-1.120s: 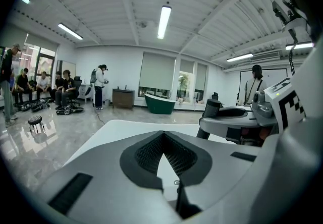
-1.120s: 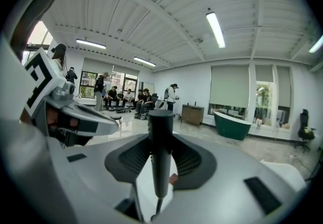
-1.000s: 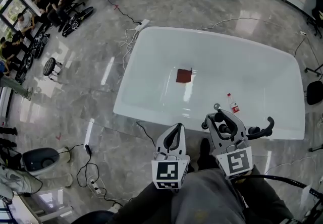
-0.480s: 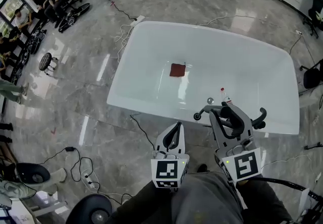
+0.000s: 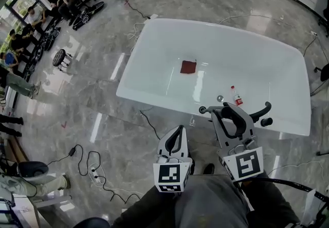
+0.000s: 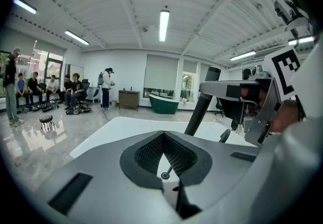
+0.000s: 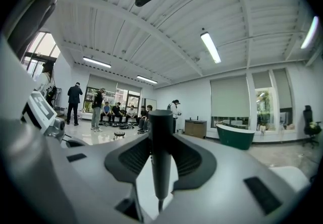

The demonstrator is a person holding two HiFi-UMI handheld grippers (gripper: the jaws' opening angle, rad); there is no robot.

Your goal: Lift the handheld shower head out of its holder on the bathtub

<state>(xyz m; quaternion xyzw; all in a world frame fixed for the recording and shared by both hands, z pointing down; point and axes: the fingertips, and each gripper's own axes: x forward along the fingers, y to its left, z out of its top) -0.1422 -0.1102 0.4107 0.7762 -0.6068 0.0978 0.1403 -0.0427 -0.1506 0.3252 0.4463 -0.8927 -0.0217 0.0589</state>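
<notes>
handheld shower head (image 7: 160,152) clamped in right gripper (image 5: 231,115), long axis crosswise to the jaws, above the near bathtub rim (image 5: 154,101); left gripper (image 5: 177,132) beside, jaws together, empty.

Right gripper (image 7: 161,151) clamped on the black shower head (image 7: 161,127), with an open hall behind.
The shower head's round black handle stands upright between the two grey fingers (image 7: 132,156), whose dark ribbed pads press on it from both sides; a thin stem runs down from its lower end. Beyond lies a bright hall with a white ribbed ceiling and strip lights (image 7: 211,47). A group of people (image 7: 117,113) sits and stands at the left, a wooden cabinet (image 7: 195,128) stands mid-distance, and a dark green bathtub (image 7: 235,135) is to the right.
</notes>
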